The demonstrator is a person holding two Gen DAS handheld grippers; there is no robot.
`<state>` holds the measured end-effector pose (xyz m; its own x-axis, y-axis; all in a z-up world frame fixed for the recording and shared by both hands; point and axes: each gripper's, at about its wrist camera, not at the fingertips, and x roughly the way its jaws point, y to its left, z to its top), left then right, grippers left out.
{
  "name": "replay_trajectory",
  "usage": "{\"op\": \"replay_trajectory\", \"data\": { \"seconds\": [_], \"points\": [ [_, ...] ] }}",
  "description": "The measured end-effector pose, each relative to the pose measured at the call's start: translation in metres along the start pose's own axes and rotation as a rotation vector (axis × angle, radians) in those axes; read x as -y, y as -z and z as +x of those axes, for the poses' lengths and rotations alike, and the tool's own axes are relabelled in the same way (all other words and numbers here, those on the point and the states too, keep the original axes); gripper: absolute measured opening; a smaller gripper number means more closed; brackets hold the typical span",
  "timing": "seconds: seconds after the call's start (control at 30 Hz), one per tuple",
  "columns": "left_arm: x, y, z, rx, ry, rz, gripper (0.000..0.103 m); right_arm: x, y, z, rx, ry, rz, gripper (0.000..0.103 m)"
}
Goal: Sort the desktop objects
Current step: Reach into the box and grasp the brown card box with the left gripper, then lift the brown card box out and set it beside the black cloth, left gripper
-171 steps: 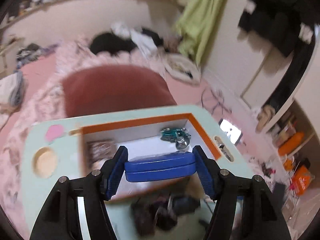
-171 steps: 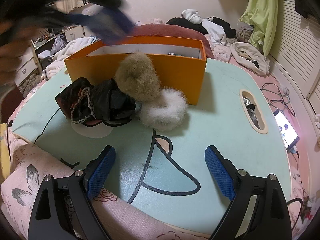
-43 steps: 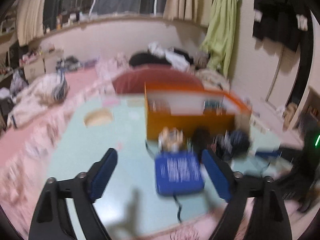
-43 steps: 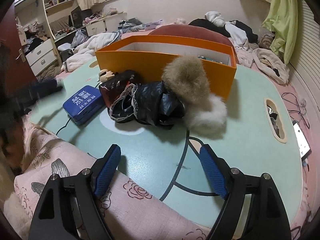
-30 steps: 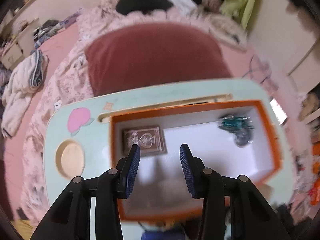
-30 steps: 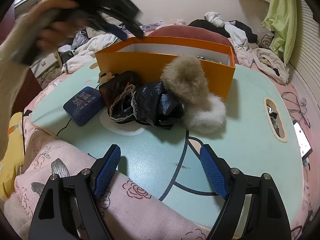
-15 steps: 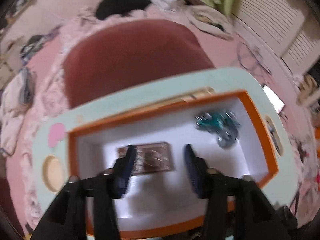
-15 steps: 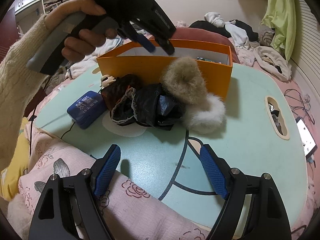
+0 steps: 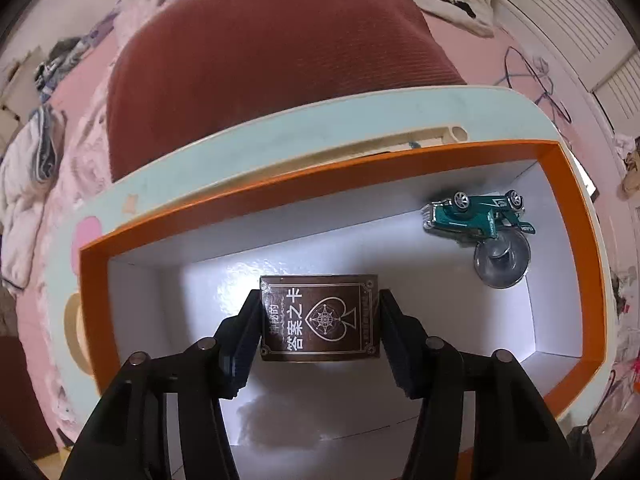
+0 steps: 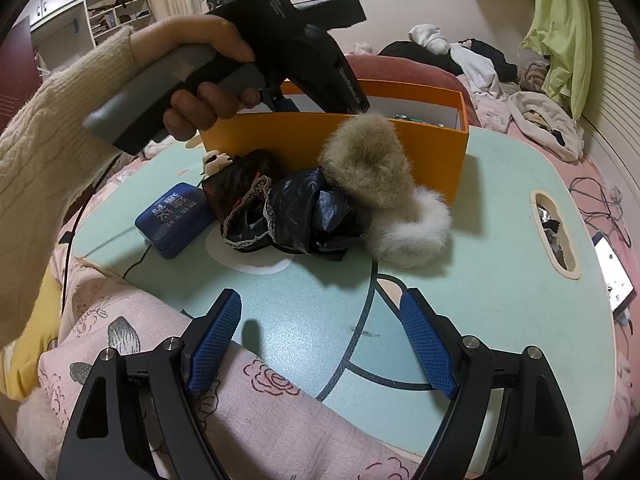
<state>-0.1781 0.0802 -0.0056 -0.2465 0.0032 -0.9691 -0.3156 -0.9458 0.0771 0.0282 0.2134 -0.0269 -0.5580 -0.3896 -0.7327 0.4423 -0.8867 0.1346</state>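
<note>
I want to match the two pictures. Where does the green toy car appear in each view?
Left wrist view: green toy car lies upside down at the right end inside the orange box.
Right wrist view: only a green sliver shows over the box's far wall.
Shared landmark: the orange box.

L cam looks straight down, close, into orange box [image 9: 304,188]; R cam low, oblique — shares it.
</note>
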Motion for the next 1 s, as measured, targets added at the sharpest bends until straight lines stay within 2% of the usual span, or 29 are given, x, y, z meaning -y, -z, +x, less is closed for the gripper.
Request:
{"op": "replay_trajectory", "data": {
  "seconds": [0.07,0.1,0.23,0.3,0.33,0.4,0.53,0.6,0.67,0.77,0.8,0.9,0.93,0.97,1.0],
  "points": [
    [0.0,0.008,-0.011,0.073,-0.02,0.031,0.055,-0.001,0.0,0.0,0.001,-0.005,0.0,0.081],
    [-0.002,0.012,-0.019,0.108,-0.002,0.035,0.055,-0.001,0.0,0.0,0.001,-0.005,0.0,0.081],
    [-0.009,0.052,-0.071,0.264,0.134,0.007,0.055,-0.001,0.0,0.0,0.0,-0.005,-0.001,0.081],
    [-0.007,0.081,-0.096,0.314,0.188,0.002,0.055,-0.002,0.0,0.0,0.0,-0.005,-0.001,0.081],
    [-0.002,0.087,-0.102,0.325,0.213,0.012,0.055,-0.001,0.0,0.0,0.0,-0.004,-0.002,0.081],
    [0.004,0.126,-0.117,0.349,0.266,0.055,0.055,0.0,0.0,0.0,0.0,-0.005,-0.001,0.081],
    [0.008,0.163,-0.114,0.319,0.29,0.103,0.055,0.0,0.0,0.0,0.0,-0.005,-0.001,0.082],
    [0.019,0.174,-0.102,0.273,0.271,0.151,0.055,0.0,0.0,0.0,0.0,-0.003,-0.003,0.081],
    [0.021,0.181,-0.089,0.259,0.215,0.17,0.056,0.0,0.0,0.001,0.0,-0.004,-0.001,0.082],
    [0.026,0.185,-0.069,0.216,0.199,0.184,0.056,0.0,0.0,0.001,0.0,-0.003,-0.002,0.082],
    [0.025,0.184,-0.066,0.224,0.191,0.178,0.056,-0.001,0.001,0.001,0.0,-0.001,-0.004,0.082],
    [0.021,0.187,-0.07,0.319,0.142,0.147,0.059,-0.001,0.001,0.002,0.0,-0.002,-0.002,0.082],
    [0.019,0.193,-0.078,0.369,0.125,0.134,0.067,0.0,0.001,0.002,0.001,-0.003,-0.001,0.082],
    [0.015,0.196,-0.083,0.403,0.12,0.126,0.079,0.0,0.0,0.002,0.001,-0.003,-0.001,0.082],
    [0.01,0.2,-0.09,0.449,0.115,0.112,0.085,-0.001,0.0,0.002,0.0,-0.002,-0.002,0.082]
  ]
}}
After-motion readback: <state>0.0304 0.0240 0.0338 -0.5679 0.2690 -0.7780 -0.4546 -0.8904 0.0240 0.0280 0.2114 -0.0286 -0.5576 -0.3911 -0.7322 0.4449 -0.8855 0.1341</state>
